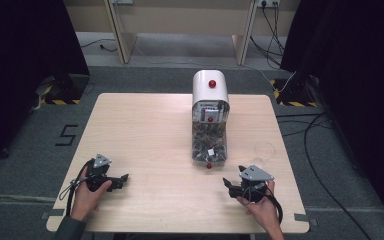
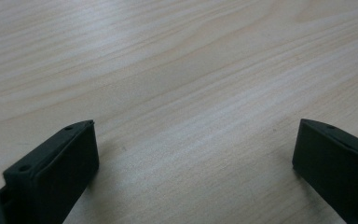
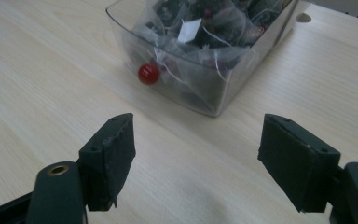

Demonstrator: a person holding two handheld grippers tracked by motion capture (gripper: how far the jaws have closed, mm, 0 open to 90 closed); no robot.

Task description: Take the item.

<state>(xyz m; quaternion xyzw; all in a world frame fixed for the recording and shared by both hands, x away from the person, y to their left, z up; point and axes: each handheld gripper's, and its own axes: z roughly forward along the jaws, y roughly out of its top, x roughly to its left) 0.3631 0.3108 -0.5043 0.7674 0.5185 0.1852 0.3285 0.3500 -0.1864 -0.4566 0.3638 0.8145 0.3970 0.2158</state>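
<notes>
Two grippers rest low near our table (image 1: 145, 130) edge: our left gripper (image 1: 123, 178) with jaws apart over bare wood, our right gripper (image 1: 227, 183) with jaws apart and empty. Just beyond the right one stands the clear drawer (image 3: 223, 88) of tea bags (image 3: 200, 28) with its red knob (image 3: 148, 73), pulled out of the white dispenser (image 1: 210, 90).

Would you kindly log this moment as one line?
left hand-held gripper: open, empty | right hand-held gripper: open, empty, facing clear drawer | red knob: untouched

The light wooden tabletop (image 1: 145, 125) bears 1 white-topped clear plastic dispenser of tea bags (image 1: 209, 120) and 1 clear glass (image 1: 264, 150).
</notes>
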